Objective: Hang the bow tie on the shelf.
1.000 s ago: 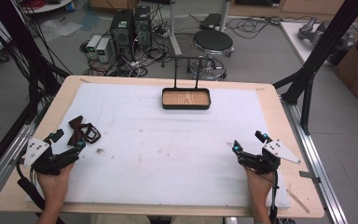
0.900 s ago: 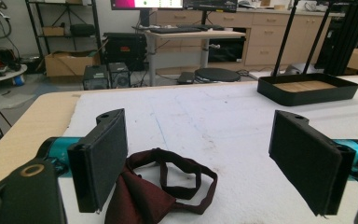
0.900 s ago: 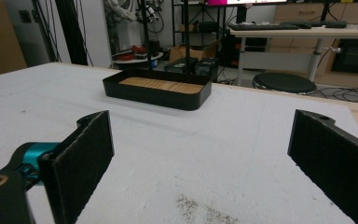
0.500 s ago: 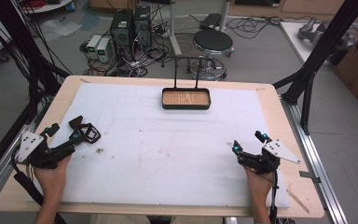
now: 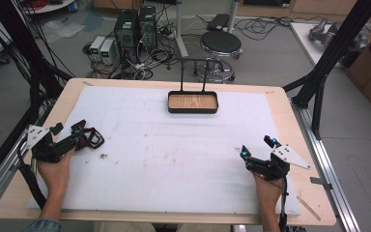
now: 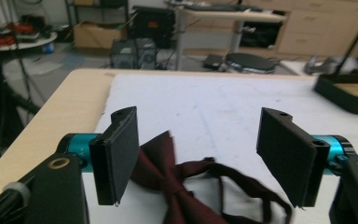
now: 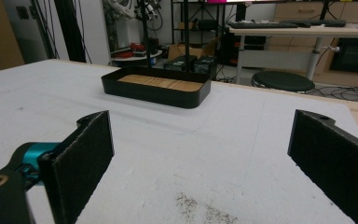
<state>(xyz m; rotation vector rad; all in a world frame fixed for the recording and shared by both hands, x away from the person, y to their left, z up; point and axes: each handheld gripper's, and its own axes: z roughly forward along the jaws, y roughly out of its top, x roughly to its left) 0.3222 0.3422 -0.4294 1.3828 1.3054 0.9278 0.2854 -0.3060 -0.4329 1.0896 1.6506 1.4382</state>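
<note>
The left gripper [image 5: 67,134] lies low over the left side of the table, held in the person's left hand [image 5: 54,170], with its jaws apart on either side of a dark red bow tie [image 5: 89,139]. The jaws have just been closing, yet in the left gripper view a clear gap shows between each pad and the cloth, so nothing is clamped. There the bow tie [image 6: 168,186] lies flat on the white mat [image 6: 205,107], its knot between the jaws and its dark strap looping off toward the right-hand jaw; the lower edge is a little blurred, so whether the left pad brushes the cloth is hard to say.

The right gripper [image 5: 256,152] rests near the right edge of the mat [image 5: 183,154], well apart from the bow tie, in the right hand [image 5: 266,189]. Its jaws stand wide with only mat between them.

At the far middle of the wooden table [image 5: 290,104] stands a black tray [image 5: 193,109] with a wooden floor, seen ahead in the right gripper view [image 7: 154,95].
</note>
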